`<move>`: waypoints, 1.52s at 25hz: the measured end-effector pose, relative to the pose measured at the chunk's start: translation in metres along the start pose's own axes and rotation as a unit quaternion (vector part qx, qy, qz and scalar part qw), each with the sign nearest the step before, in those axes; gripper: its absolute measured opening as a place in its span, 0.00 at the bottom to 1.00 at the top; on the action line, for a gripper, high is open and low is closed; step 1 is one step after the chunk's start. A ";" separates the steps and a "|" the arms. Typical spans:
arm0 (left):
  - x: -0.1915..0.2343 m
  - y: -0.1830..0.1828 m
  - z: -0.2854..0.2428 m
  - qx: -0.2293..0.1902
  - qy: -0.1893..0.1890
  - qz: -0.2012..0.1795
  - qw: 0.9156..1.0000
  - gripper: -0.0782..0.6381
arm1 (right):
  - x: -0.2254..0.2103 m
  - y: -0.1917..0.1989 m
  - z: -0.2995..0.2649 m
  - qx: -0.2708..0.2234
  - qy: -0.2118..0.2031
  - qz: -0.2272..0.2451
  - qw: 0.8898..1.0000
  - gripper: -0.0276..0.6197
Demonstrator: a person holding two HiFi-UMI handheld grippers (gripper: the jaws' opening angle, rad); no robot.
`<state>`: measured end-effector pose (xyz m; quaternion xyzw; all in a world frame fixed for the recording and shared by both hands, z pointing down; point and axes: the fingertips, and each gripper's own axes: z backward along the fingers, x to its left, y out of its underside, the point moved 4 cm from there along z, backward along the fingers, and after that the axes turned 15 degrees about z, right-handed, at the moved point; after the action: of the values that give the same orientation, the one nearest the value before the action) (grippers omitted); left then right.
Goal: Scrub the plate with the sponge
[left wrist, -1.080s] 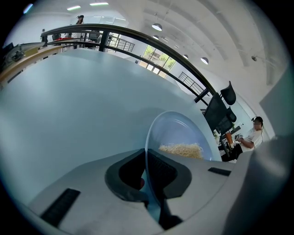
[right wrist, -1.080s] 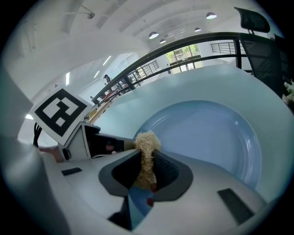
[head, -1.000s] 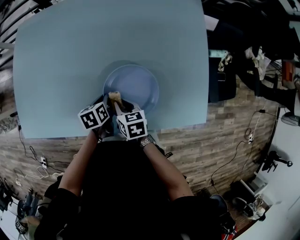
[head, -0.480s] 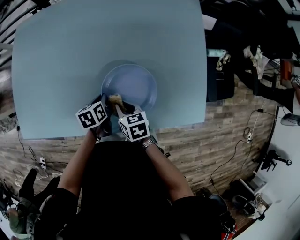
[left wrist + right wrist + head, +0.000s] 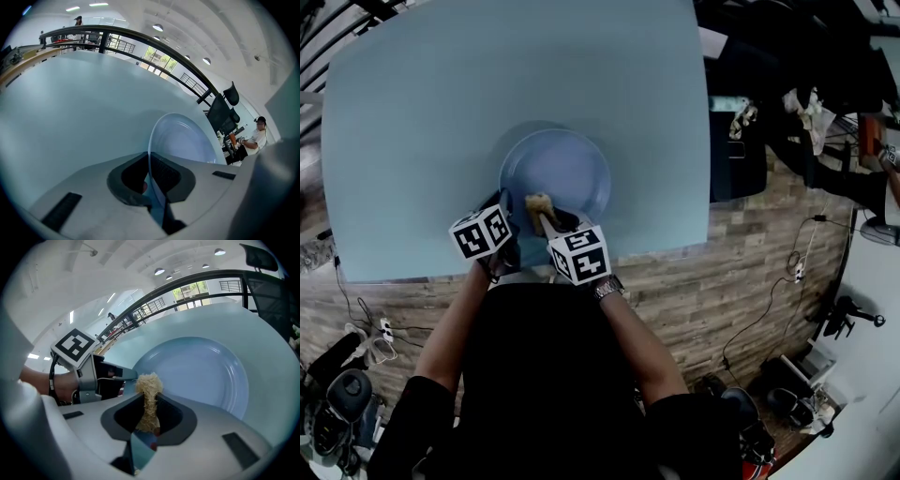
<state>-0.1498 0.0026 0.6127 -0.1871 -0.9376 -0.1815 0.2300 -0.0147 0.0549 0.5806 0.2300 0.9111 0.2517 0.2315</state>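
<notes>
Head view with both gripper views. A round, pale blue plate (image 5: 567, 169) lies on a pale blue table (image 5: 422, 103), close to the table's near edge and directly ahead of the person.

The left gripper (image 5: 150, 174) has its jaws pressed onto the plate's near-left rim; the thin rim passes edge-on between the two dark pads (image 5: 165, 174).

The right gripper (image 5: 149, 405) has its jaws pinching a narrow, tan, fibrous sponge (image 5: 149, 384). The sponge's long axis runs along the jaws, pointing away from the person and toward the middle of the plate. Its frayed, wider tip stands out past the fingertips, and its lower end sits deep between the pads.

In the head view the sponge tip lies over the near part of the plate's well, just inside the rim. Contact with the plate's surface cannot be told from any view.

The two grippers sit side by side at the plate's near edge, the left just beside the right, marker cubes facing up.
</notes>
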 end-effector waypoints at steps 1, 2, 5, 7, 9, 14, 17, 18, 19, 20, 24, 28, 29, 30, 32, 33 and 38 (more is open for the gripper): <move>0.000 0.000 0.000 0.000 0.000 -0.002 1.000 0.12 | -0.001 0.000 0.001 0.000 0.000 -0.001 1.000 0.15; 0.000 -0.001 0.000 0.000 0.000 -0.004 1.000 0.12 | -0.001 0.001 0.002 0.001 0.001 -0.001 1.000 0.15; 0.000 -0.001 0.001 0.001 -0.001 -0.008 1.000 0.12 | -0.004 0.004 0.006 0.002 0.005 -0.003 1.000 0.15; 0.001 0.000 0.001 0.002 0.000 -0.008 1.000 0.12 | -0.007 0.007 0.010 0.002 0.009 -0.006 1.000 0.15; 0.001 0.001 0.001 0.004 0.002 -0.006 1.000 0.12 | -0.013 0.010 0.015 0.003 0.013 -0.007 1.000 0.15; 0.000 -0.002 0.002 0.002 -0.001 -0.010 1.000 0.12 | -0.029 0.017 0.027 0.002 0.026 -0.015 1.000 0.15; 0.001 -0.001 0.002 0.002 0.001 -0.008 1.000 0.12 | -0.037 0.019 0.033 0.002 0.032 -0.021 0.999 0.15; 0.001 0.000 0.002 0.003 0.002 -0.007 1.000 0.12 | -0.040 0.020 0.035 0.003 0.034 -0.022 0.999 0.15; 0.001 0.001 0.002 0.003 0.003 -0.006 1.000 0.12 | -0.042 0.021 0.037 0.003 0.035 -0.023 0.999 0.15; 0.001 0.003 0.001 0.004 0.003 -0.005 1.000 0.12 | -0.043 0.022 0.038 0.003 0.037 -0.023 0.999 0.15; 0.001 0.004 -0.001 0.004 0.001 -0.006 1.000 0.12 | -0.054 0.024 0.041 0.004 0.041 -0.022 0.999 0.15; 0.000 0.004 0.000 0.001 -0.001 -0.008 1.000 0.12 | -0.061 0.025 0.045 0.005 0.045 -0.018 0.999 0.15; 0.000 0.005 0.000 0.001 -0.001 -0.009 1.000 0.12 | -0.062 0.025 0.046 0.006 0.046 -0.015 0.999 0.15; -0.001 0.005 0.000 0.001 -0.001 -0.009 1.000 0.12 | -0.064 0.025 0.046 0.006 0.047 -0.012 0.999 0.15; -0.001 0.004 0.000 0.000 -0.003 -0.009 1.000 0.12 | -0.067 0.023 0.046 0.008 0.049 -0.006 0.999 0.15; 0.000 0.004 0.000 0.000 -0.003 -0.009 1.000 0.12 | -0.069 0.022 0.046 0.009 0.051 -0.002 0.999 0.15; 0.000 0.005 0.000 -0.002 -0.005 -0.011 1.000 0.12 | -0.083 0.017 0.049 0.009 0.068 0.011 0.998 0.15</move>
<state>-0.1475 0.0065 0.6134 -0.1781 -0.9404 -0.1847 0.2232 0.0815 0.0407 0.5781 0.2244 0.9244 0.2612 0.1642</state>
